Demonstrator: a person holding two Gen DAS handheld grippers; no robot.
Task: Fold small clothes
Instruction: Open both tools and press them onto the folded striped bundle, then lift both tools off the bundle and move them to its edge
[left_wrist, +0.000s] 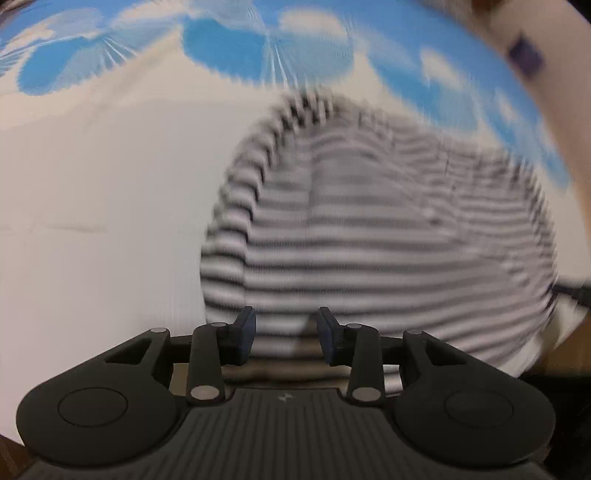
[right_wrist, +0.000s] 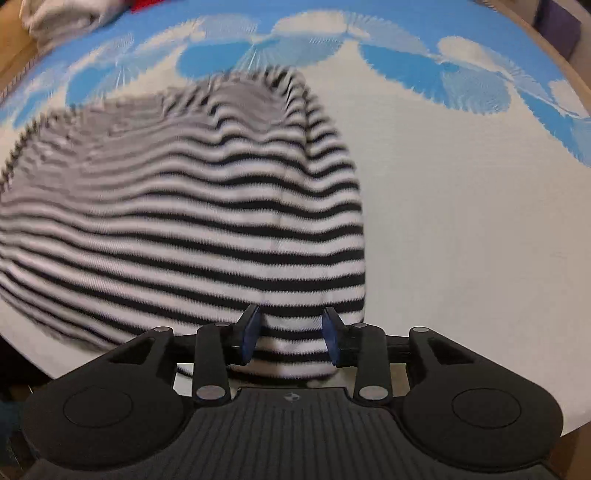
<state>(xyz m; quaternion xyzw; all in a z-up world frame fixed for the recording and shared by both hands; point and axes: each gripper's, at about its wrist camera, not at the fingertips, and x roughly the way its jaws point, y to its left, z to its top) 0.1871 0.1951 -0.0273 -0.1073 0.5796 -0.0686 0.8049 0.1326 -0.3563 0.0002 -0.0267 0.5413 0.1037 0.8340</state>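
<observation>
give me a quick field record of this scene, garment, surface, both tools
garment: black and white striped garment, lying on the cloth, blurred in both views
surface: white cloth with blue print
left tool: open, fingers either side of the garment's near edge
right tool: open, fingers either side of the garment's near edge
background: pale bundle of fabric at far left corner

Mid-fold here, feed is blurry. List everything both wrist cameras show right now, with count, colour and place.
striped garment: one, black and white stripes, spread on the cloth, near edge between both grippers' open fingers
cloth cover: one, white with blue and white pattern along the far side, under the garment
pale bundle: one, off-white, far left corner in the right wrist view; too unclear to identify
left gripper: one, black with blue pads, open
right gripper: one, black with blue pads, open
</observation>
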